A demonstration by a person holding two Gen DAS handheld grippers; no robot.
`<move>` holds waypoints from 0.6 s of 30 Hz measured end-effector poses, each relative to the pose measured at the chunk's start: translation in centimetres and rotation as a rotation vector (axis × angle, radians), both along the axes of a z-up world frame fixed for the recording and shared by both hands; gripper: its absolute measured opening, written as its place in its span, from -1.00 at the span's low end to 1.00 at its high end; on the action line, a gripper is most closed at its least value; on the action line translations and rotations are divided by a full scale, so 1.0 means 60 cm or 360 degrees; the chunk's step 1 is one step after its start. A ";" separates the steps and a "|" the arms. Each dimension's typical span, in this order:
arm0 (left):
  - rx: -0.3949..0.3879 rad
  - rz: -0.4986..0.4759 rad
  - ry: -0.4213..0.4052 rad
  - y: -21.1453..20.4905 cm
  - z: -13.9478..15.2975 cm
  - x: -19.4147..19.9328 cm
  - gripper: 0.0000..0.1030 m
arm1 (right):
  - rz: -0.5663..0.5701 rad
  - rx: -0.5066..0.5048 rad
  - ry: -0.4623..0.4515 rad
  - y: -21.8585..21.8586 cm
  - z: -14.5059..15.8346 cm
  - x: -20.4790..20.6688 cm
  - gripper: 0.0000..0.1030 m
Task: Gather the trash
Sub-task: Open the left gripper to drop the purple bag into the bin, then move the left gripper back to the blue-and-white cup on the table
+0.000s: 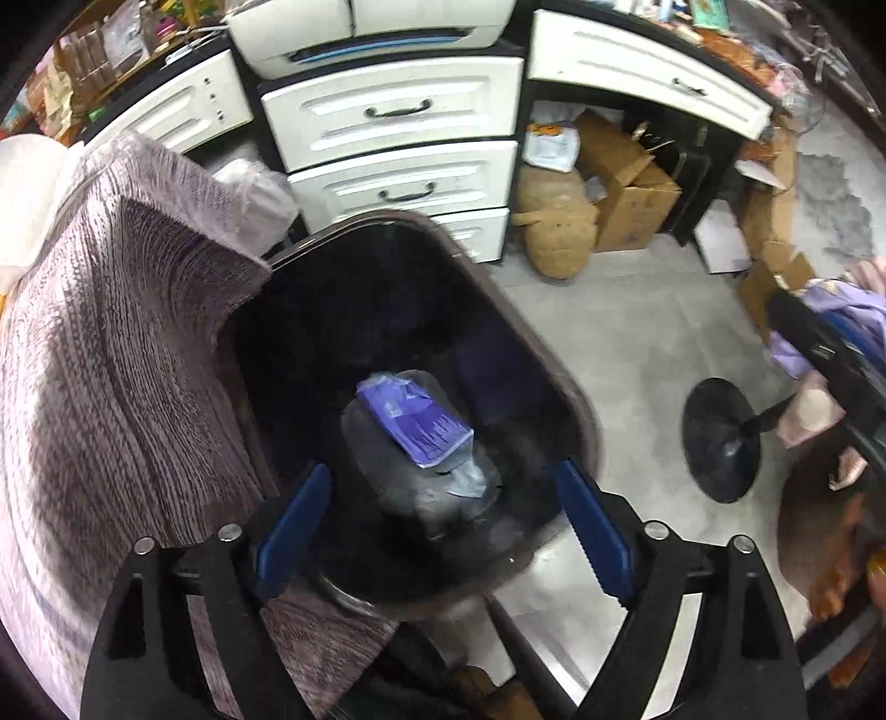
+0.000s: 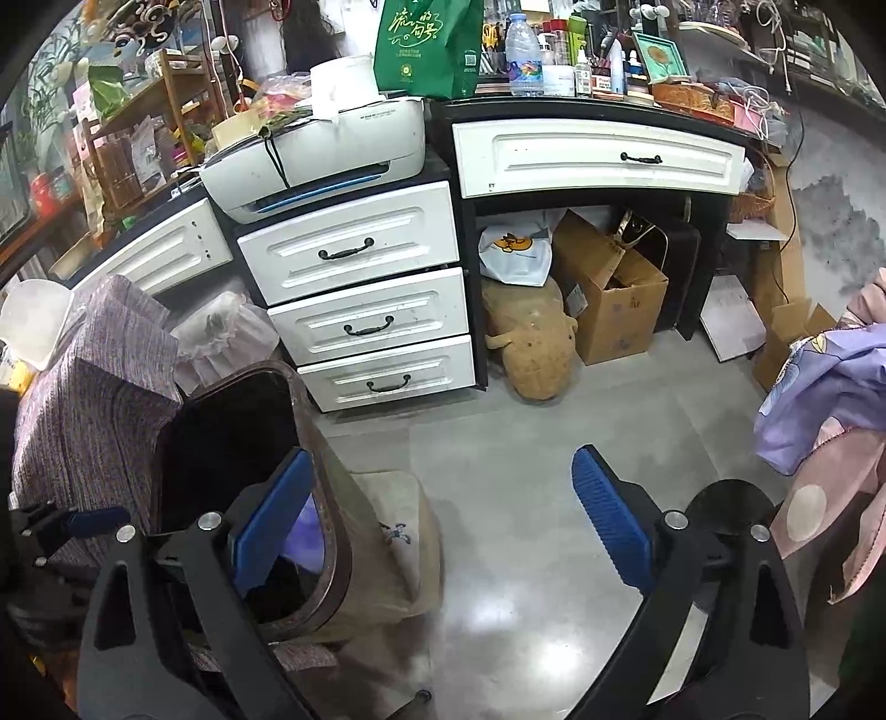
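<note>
Trash bin (image 1: 576,404) mouth wide open under the spread left gripper (image 1: 443,531), knitted fabric (image 1: 111,360) crowding its left rim, drawers (image 2: 365,315) close behind, bare grey floor (image 2: 498,471) open to the right, black stool base (image 1: 720,437) beyond.

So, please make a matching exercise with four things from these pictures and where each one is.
Things:
1. purple packet
2. printer
3. cardboard box
4. green bag

Places:
A. under the desk
B. inside the trash bin
C. on the desk top
D. on top of the drawer unit

Pairs: 1-B, 2-D, 3-A, 4-C
</note>
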State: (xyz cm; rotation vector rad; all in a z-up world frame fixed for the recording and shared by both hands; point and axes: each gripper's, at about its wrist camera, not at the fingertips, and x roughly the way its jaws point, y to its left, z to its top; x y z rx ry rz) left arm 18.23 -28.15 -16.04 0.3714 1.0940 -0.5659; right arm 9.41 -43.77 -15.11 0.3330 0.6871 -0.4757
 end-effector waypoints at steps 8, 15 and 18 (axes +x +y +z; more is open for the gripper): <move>-0.0068 -0.0043 -0.0228 0.018 0.060 -0.055 0.79 | -0.0003 0.0006 -0.0006 0.001 0.005 0.002 0.85; -0.0160 -0.0002 -0.0456 0.055 0.128 -0.083 0.88 | 0.0052 0.0005 -0.0023 0.025 0.018 0.012 0.85; -0.0186 0.0014 -0.0519 0.076 0.146 -0.093 0.89 | 0.0103 -0.0017 -0.0031 0.044 0.030 0.020 0.86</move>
